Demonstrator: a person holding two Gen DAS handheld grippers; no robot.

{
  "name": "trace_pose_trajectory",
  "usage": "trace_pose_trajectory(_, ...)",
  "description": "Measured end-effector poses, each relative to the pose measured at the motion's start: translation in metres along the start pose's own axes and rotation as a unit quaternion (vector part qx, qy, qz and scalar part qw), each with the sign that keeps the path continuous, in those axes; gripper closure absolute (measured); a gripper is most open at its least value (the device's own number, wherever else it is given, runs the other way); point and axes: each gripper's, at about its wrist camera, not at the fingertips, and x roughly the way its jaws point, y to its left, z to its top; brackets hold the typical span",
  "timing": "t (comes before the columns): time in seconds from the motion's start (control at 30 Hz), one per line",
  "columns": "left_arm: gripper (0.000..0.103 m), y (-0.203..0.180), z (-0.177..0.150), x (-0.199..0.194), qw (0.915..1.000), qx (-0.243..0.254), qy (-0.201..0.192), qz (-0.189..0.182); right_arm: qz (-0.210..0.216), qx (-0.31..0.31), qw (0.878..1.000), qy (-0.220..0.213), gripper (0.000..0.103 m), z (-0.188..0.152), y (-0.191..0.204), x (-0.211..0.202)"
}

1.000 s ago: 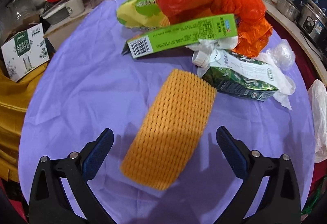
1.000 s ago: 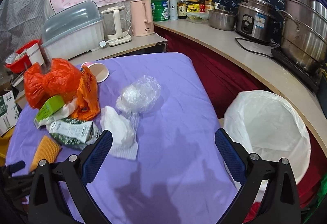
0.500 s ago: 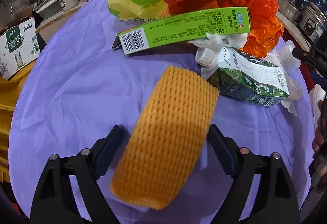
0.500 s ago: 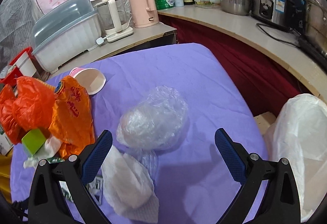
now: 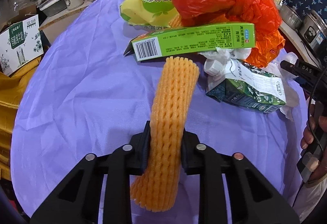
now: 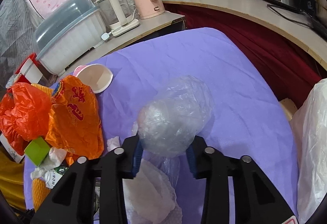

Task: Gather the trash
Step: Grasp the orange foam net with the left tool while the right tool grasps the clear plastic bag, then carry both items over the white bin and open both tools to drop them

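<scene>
The orange foam fruit net (image 5: 171, 113) is pinched edgewise between the jaws of the left gripper (image 5: 164, 142), which have just been closing; its far end reaches toward the green carton box (image 5: 194, 41) on the purple tablecloth (image 5: 81, 91). The crumpled clear plastic bag (image 6: 173, 115) is clasped by the right gripper (image 6: 163, 154), whose jaws have likewise just been closing, right of the orange snack bag (image 6: 75, 113).
</scene>
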Motion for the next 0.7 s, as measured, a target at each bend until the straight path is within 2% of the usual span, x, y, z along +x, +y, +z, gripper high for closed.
trace_pose_trajectory(0.23,0.081,-0.011,-0.003,-0.025,0.9997,0.003,-0.012,-0.019,-0.004,0.008,0.999,-0.034,0.072,0.002,-0.007,-0.045)
trace_pose_trajectory(0.37,0.081,-0.024,-0.007,-0.047,0.9990,0.014,-0.027,-0.034,-0.013,0.013,0.998,-0.062,0.072,0.002,-0.022,-0.087)
trace_pose_trajectory(0.57,0.081,-0.060,-0.014,-0.084,0.9955,0.048,-0.052,-0.064,-0.034,0.021,0.994,-0.102,0.072,0.001,-0.053,-0.146)
trace_pose_trajectory(0.7,0.081,-0.098,-0.019,-0.109,0.9896,0.079,-0.070,-0.097,-0.054,0.034,0.990,-0.123,0.072,-0.003,-0.083,-0.182)
